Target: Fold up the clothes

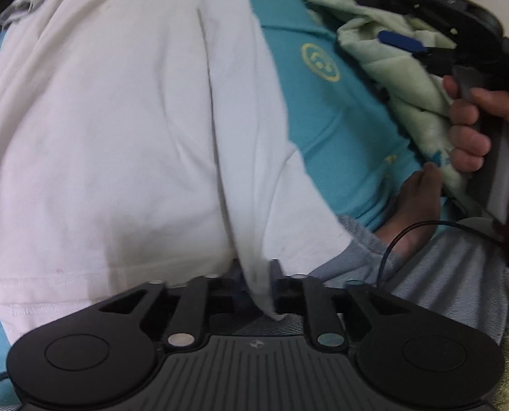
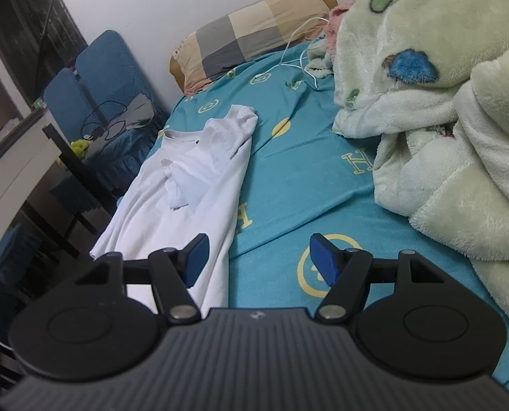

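Observation:
A white shirt lies spread over the teal bed sheet, blurred in the left wrist view. A raised fold of it runs down into my left gripper, whose jaws stand narrow and pinch the cloth, with a corner hanging past them. In the right wrist view the same white shirt lies rumpled along the bed's left side, one sleeve folded in. My right gripper hovers open over the shirt's near hem and the sheet, nothing between its blue pads. From the left wrist camera, that right gripper appears at upper right, in a hand.
A bulky green fleece blanket fills the bed's right side. A checked pillow and a white cable lie at the head. A blue chair and a dark desk stand left of the bed. A bare foot rests near the shirt.

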Action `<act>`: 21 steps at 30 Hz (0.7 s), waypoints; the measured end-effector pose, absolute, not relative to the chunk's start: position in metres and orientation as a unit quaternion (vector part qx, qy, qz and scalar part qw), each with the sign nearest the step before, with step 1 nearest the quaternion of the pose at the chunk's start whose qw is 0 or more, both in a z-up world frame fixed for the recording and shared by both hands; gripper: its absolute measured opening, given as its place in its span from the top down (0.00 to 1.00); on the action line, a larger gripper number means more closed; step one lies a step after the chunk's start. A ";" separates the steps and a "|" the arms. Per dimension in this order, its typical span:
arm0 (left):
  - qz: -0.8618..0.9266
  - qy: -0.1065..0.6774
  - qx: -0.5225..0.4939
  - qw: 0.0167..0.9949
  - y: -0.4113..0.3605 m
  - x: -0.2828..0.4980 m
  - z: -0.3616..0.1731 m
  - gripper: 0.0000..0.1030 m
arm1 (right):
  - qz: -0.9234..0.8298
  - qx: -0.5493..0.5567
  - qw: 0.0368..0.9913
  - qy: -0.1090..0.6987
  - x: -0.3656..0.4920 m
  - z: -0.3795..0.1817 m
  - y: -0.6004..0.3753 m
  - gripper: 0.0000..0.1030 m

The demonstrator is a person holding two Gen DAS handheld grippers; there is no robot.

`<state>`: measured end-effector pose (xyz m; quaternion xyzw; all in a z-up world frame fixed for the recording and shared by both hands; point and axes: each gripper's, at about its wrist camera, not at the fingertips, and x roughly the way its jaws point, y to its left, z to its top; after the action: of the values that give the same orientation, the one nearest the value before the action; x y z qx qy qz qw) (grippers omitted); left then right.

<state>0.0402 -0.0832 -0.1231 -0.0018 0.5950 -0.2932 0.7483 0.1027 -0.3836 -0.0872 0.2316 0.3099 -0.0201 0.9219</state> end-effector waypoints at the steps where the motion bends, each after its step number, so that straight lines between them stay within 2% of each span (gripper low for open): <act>1: -0.294 0.583 0.002 0.757 -0.083 0.040 -0.117 0.59 | -0.017 0.228 0.924 0.308 0.102 -0.086 -0.382 0.34; 5: -0.281 0.511 0.016 0.812 -0.084 0.061 -0.088 0.41 | 0.006 0.212 0.933 0.292 0.101 -0.078 -0.373 0.34; 7: -0.271 0.485 -0.012 0.832 -0.086 0.087 -0.079 0.38 | 0.023 0.202 0.938 0.280 0.100 -0.073 -0.367 0.34; 12: -0.261 0.423 -0.048 0.866 -0.079 0.132 -0.081 0.36 | 0.068 0.201 0.941 0.264 0.115 -0.062 -0.351 0.35; 17: -0.282 0.426 -0.056 0.858 -0.076 0.142 -0.114 0.36 | 0.105 0.137 0.940 0.294 0.183 -0.060 -0.319 0.38; 21: -0.279 0.431 -0.055 0.856 -0.069 0.155 -0.134 0.36 | 0.118 0.079 0.937 0.318 0.262 -0.086 -0.287 0.42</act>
<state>0.1555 -0.0691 -0.1344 -0.0550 0.4311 -0.2786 0.8565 0.2622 -0.2873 -0.0863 0.0794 0.3182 0.1175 0.9373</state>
